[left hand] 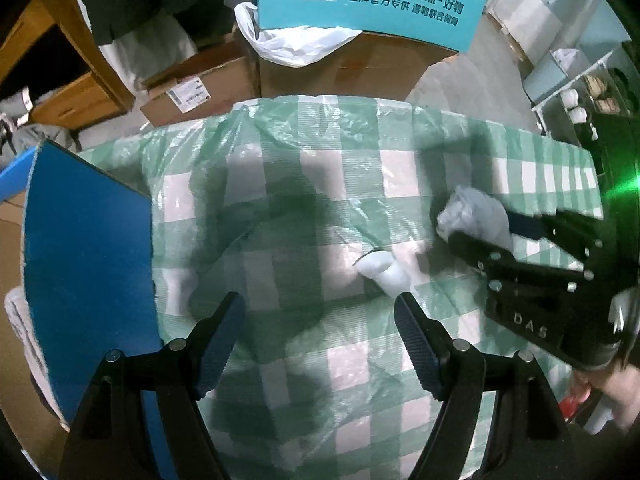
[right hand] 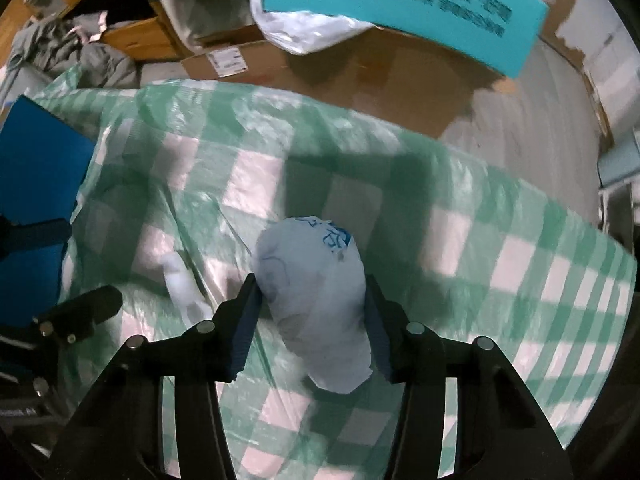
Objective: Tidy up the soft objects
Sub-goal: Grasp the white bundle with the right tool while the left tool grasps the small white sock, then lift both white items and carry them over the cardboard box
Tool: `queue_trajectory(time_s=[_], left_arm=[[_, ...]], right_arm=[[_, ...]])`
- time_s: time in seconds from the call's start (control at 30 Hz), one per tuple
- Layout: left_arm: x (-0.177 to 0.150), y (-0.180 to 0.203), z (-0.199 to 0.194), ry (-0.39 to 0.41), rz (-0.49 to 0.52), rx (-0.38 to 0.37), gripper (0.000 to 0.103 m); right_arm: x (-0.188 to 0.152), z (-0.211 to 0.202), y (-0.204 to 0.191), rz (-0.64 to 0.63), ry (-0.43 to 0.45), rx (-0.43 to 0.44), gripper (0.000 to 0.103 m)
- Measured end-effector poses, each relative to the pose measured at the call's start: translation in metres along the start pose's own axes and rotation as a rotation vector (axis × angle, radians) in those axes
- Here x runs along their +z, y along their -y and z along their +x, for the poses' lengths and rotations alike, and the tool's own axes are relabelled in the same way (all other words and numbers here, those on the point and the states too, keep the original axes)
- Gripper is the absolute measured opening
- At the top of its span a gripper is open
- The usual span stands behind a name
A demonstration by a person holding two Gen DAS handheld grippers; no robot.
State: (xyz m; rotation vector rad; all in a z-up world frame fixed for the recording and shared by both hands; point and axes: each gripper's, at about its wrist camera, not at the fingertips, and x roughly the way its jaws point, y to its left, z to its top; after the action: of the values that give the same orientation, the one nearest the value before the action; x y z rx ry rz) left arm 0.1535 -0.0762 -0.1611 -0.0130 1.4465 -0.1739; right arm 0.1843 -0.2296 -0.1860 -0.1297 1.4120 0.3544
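The right claw (right hand: 312,300) is clamped across the middle of a pale, blue-printed soft bundle (right hand: 316,304), which hangs between its fingers just above the green-checked surface (right hand: 500,248). The bundle looks light and squashy, so a mid-body pinch should hold without harm. The left claw (left hand: 320,312) is spread wide and empty, near a small white soft piece (left hand: 382,270) lying on the plastic-covered cloth, best taken at its thicker end.

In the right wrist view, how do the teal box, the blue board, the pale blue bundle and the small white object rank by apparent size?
1. teal box
2. pale blue bundle, though its nearness to the camera enlarges it
3. blue board, partly cut off, so uncertain against the bundle
4. small white object
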Motion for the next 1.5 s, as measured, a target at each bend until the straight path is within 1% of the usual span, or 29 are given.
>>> queue_trajectory(time_s=[0.1,0.2,0.27,0.47,0.63,0.7,0.8,0.83,0.87,0.9,0.93,0.97,1.0,1.03,1.1,1.13,1.27,1.5], left_arm=[[0.001,0.003,0.003,-0.007,-0.029,-0.023,0.078],[0.002,0.006,0.007,-0.013,-0.067,-0.059,0.078],[0.003,0.009,0.009,-0.011,-0.077,-0.064,0.078],[0.006,0.021,0.021,-0.031,-0.101,-0.035,0.078],[0.006,0.028,0.031,-0.047,-0.122,-0.013,0.078],[0.007,0.034,0.033,-0.046,-0.118,0.001,0.078],[0.006,0.043,0.036,-0.047,-0.082,0.021,0.076],[0.006,0.044,0.035,-0.045,-0.078,0.027,0.071],[0.005,0.046,0.035,-0.043,-0.072,0.033,0.064],[0.005,0.048,0.035,-0.042,-0.066,0.034,0.061],[0.004,0.049,0.035,-0.042,-0.063,0.034,0.054],[0.004,0.050,0.035,-0.039,-0.056,0.037,0.043],[0.005,0.049,0.035,-0.038,-0.055,0.036,0.038],[0.005,0.048,0.035,-0.038,-0.059,0.038,0.029],[0.005,0.046,0.035,-0.039,-0.068,0.015,0.025],[0.005,0.044,0.036,-0.043,-0.077,-0.003,0.021],[0.003,0.044,0.033,-0.031,-0.064,-0.009,0.017],[-0.004,0.048,0.017,-0.001,-0.017,-0.006,0.017]], right_arm=[[-0.008,-0.005,0.009,0.039,-0.002,-0.001,0.048],[-0.016,-0.010,0.020,0.098,-0.002,0.022,0.048],[-0.022,-0.014,0.028,0.120,0.005,0.027,0.048],[-0.039,-0.019,0.041,0.154,0.015,0.050,0.048],[-0.046,-0.020,0.048,0.173,0.015,0.062,0.049],[-0.048,-0.021,0.050,0.175,0.017,0.068,0.049],[-0.048,-0.024,0.052,0.176,0.025,0.074,0.049],[-0.049,-0.025,0.053,0.177,0.028,0.076,0.049],[-0.049,-0.026,0.053,0.179,0.029,0.077,0.049],[-0.049,-0.028,0.054,0.181,0.032,0.079,0.049],[-0.050,-0.028,0.054,0.183,0.034,0.081,0.049],[-0.051,-0.029,0.054,0.184,0.037,0.083,0.049],[-0.051,-0.030,0.054,0.184,0.040,0.085,0.049],[-0.052,-0.031,0.054,0.183,0.041,0.086,0.049],[-0.053,-0.032,0.053,0.184,0.040,0.085,0.049],[-0.054,-0.033,0.053,0.184,0.042,0.086,0.049],[-0.057,-0.037,0.050,0.177,0.047,0.086,0.049],[-0.061,-0.047,0.043,0.168,0.062,0.080,0.049]])
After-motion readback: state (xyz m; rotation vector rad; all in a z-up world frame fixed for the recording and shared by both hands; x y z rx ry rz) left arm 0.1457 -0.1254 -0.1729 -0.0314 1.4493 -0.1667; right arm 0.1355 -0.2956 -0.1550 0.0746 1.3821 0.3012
